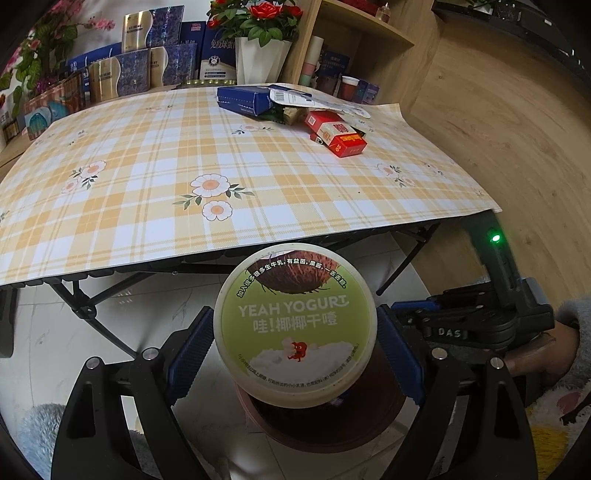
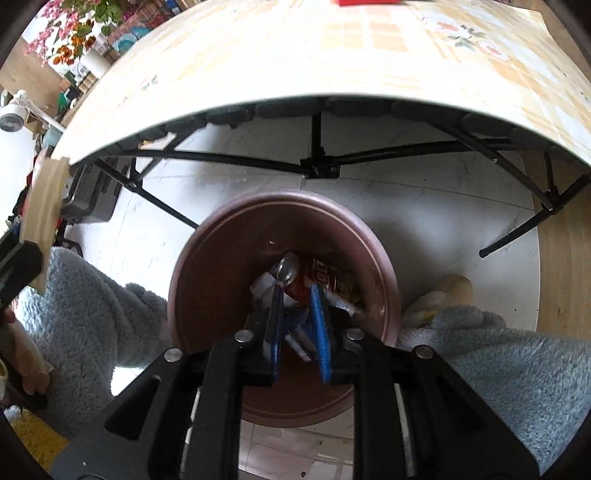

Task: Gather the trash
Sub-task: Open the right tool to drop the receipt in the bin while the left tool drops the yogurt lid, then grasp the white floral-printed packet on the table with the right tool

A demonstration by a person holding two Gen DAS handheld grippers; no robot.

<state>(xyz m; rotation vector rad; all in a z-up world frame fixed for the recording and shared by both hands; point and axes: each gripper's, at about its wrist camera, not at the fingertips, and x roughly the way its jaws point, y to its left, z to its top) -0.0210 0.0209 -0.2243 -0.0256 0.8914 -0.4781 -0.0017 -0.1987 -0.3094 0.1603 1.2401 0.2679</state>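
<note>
The place looks like a lived-in home room, possibly doubling as storage for packaged goods. A folding table point(image 1: 92, 306) with black cross-braced legs carries a yellow plaid floral tablecloth point(image 1: 147, 166). Behind it, boxed health products point(image 1: 162, 55) are stacked beside a white vase of red artificial roses point(image 1: 262, 55), with wooden shelving point(image 1: 369, 29) to the right. Pale marble-look floor tiles point(image 2: 424, 206) and a brown waste bin point(image 2: 207, 266) sit below the table.

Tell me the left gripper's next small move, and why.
Probably open the left gripper and drop the yogurt cup: it is clamped between the fingers, directly above the brown bin, which already holds a can.
</note>
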